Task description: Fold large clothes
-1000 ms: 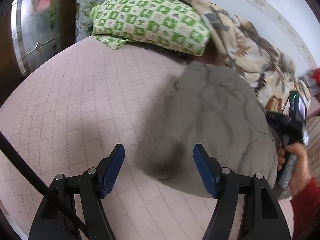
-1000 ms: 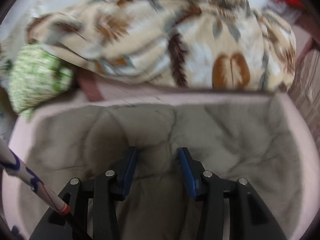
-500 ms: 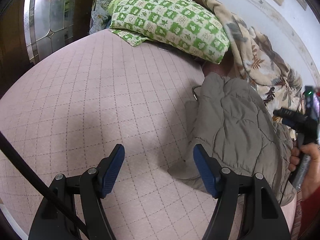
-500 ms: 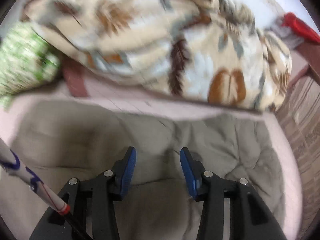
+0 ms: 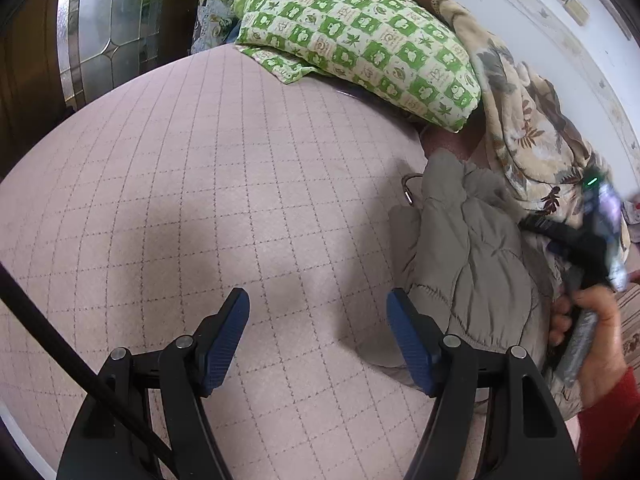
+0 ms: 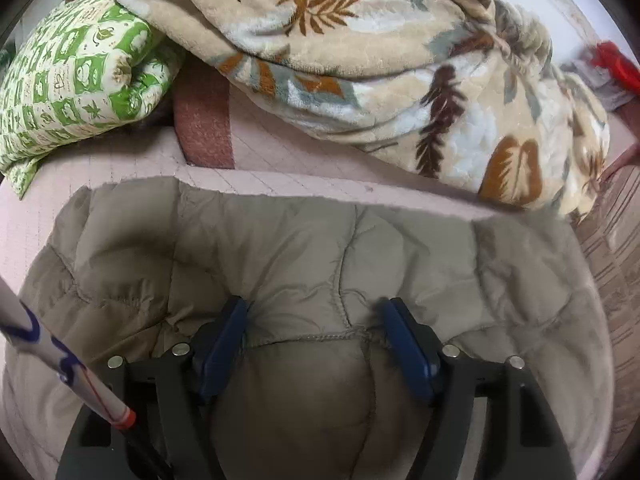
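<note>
A grey-khaki quilted jacket (image 5: 472, 256) lies bunched on the pink quilted bed (image 5: 200, 184), at the right of the left wrist view. My left gripper (image 5: 318, 332) is open and empty over bare bed, its right finger just left of the jacket's edge. In the right wrist view the jacket (image 6: 304, 248) fills the lower half. My right gripper (image 6: 314, 340) is open, its blue pads pressed into the jacket on either side of a puffy seam. The right gripper also shows in the left wrist view (image 5: 580, 240), held by a hand over the jacket.
A green checked pillow (image 5: 360, 36) and a beige leaf-print blanket (image 6: 380, 52) lie at the bed's far side by the white wall. A dark wooden door with glass (image 5: 92, 28) stands at the left. A small metal hook (image 5: 410, 190) lies by the jacket.
The left gripper has drawn back to the left, so the jacket now lies at its right. The right gripper's jaws have opened wider over the jacket, and its view has steadied.
</note>
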A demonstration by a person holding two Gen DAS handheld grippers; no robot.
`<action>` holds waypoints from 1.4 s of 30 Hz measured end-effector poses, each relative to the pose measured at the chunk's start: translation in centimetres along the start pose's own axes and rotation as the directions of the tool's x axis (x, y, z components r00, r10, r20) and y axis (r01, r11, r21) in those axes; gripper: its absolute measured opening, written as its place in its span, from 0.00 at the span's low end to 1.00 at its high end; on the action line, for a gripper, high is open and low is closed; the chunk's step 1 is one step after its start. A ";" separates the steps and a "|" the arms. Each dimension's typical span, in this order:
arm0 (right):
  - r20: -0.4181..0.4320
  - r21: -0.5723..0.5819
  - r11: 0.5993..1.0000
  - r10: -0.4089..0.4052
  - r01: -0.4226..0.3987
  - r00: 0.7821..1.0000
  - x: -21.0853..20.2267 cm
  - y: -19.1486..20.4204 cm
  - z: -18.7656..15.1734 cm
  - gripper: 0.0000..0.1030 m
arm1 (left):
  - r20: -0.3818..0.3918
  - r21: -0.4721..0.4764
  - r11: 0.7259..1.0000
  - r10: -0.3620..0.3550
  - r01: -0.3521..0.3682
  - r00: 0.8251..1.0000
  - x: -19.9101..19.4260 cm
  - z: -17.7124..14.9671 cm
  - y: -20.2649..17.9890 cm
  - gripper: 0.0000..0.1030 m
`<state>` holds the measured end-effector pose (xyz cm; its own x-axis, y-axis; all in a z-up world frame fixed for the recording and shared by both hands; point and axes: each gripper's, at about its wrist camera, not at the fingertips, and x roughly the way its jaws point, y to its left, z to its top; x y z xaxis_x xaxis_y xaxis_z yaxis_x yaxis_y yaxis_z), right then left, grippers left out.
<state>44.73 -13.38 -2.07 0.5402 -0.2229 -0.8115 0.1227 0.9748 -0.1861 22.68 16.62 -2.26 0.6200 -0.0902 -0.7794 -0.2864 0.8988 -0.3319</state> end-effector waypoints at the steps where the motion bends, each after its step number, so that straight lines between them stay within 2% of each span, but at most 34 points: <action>1: 0.022 0.002 1.000 0.010 -0.010 1.000 -1.0 0.1 0.2 0.72 | -0.002 -0.002 1.000 -0.001 0.001 1.000 0.0 0.0 0.0 0.68; 3: 0.090 0.011 0.998 0.067 -0.068 0.994 -3.8 0.3 0.8 0.72 | -0.004 -0.006 1.000 0.004 -0.004 1.000 0.1 -0.1 0.0 0.68; 5: 0.115 -0.005 0.994 0.106 -0.106 0.988 -5.4 1.3 1.5 0.72 | -0.009 -0.002 1.000 0.010 -0.010 1.000 0.3 -0.4 -0.1 0.68; 8: 0.091 -0.068 0.989 0.138 -0.132 0.986 -5.3 4.6 2.0 0.72 | -0.010 0.005 1.000 0.023 -0.023 1.000 0.5 -0.5 -0.3 0.68; 10: 0.055 -0.113 0.986 0.130 -0.123 0.990 -3.9 7.0 1.9 0.72 | -0.010 0.005 1.000 0.025 -0.025 1.000 0.5 -0.4 -0.2 0.68; 12: -0.005 -0.155 0.985 0.071 -0.070 0.997 -1.4 9.2 1.8 0.72 | -0.012 0.002 1.000 0.023 -0.023 1.000 0.6 -0.3 -0.1 0.68; 15: -0.073 -0.179 0.984 -0.008 -0.005 0.997 2.2 10.6 1.4 0.78 | -0.008 -0.004 1.000 0.023 -0.023 1.000 0.7 0.0 0.1 0.68; 18: -0.046 -0.175 0.985 -0.005 -0.003 0.999 1.6 10.5 1.3 0.77 | -0.023 -0.021 0.999 0.024 -0.024 0.999 0.9 0.1 0.6 0.68; 21: 0.068 -0.139 0.987 0.089 -0.079 0.994 -3.1 9.4 0.8 0.77 | -0.033 -0.038 0.999 0.016 -0.018 0.999 0.9 0.1 0.9 0.68; 24: 0.125 -0.134 0.966 0.237 -0.220 0.963 -8.6 7.8 -1.5 0.77 | -0.021 -0.043 0.999 0.025 -0.026 0.999 0.7 0.1 1.0 0.68; 27: 0.140 -0.138 0.944 0.317 -0.299 0.938 -11.7 6.7 -5.2 0.77 | -0.018 -0.035 0.999 0.036 -0.037 0.999 0.6 -0.1 0.8 0.68; 29: 0.123 -0.145 0.948 0.301 -0.283 0.945 -11.4 6.9 -7.2 0.77 | -0.012 -0.022 0.999 0.044 -0.044 0.999 0.5 -0.2 0.4 0.68; 30: 0.088 -0.157 0.954 0.271 -0.255 0.959 -9.9 7.3 -8.2 0.77 | -0.007 -0.010 0.999 0.052 -0.052 0.999 0.3 -0.2 0.2 0.68; 32: 0.035 -0.178 0.956 0.244 -0.234 0.969 -7.3 7.8 -9.2 0.78 | 0.008 0.012 0.998 0.062 -0.062 0.998 0.1 -0.4 -0.3 0.68; 33: 0.052 -0.211 0.952 0.236 -0.220 0.970 -7.1 8.0 -9.5 0.78 | 0.014 0.018 0.998 0.066 -0.066 0.998 -0.1 -0.4 -0.4 0.68; 35: 0.065 -0.220 0.945 0.261 -0.241 0.963 -8.3 7.4 -9.0 0.77 | 0.025 0.025 0.997 0.068 -0.068 0.997 -0.2 -0.4 -0.6 0.68; 37: 0.095 -0.186 0.939 0.310 -0.289 0.946 -10.2 5.3 -8.1 0.77 | 0.022 0.035 0.997 0.074 -0.075 0.997 0.0 -0.4 -0.8 0.68; 38: 0.119 -0.175 0.946 0.296 -0.274 0.948 -10.8 4.1 -7.7 0.77 | 0.013 0.037 0.996 0.076 -0.076 0.997 0.3 -0.4 -0.9 0.68; 41: 0.187 -0.126 0.983 0.158 -0.135 0.970 -10.9 -0.7 -5.9 0.77 | -0.005 0.037 0.997 0.070 -0.070 0.997 0.6 -0.6 -0.9 0.68; 42: 0.190 -0.077 0.995 0.080 -0.066 0.978 -9.9 -3.4 -4.9 0.77 | -0.003 0.037 0.997 0.073 -0.073 0.997 0.6 -0.6 -0.9 0.68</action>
<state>34.87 -14.51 3.88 0.6968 -0.1401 -0.7034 0.0219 0.9844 -0.1744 22.87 15.45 -2.74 0.5955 -0.0253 -0.8029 -0.3036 0.9183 -0.2541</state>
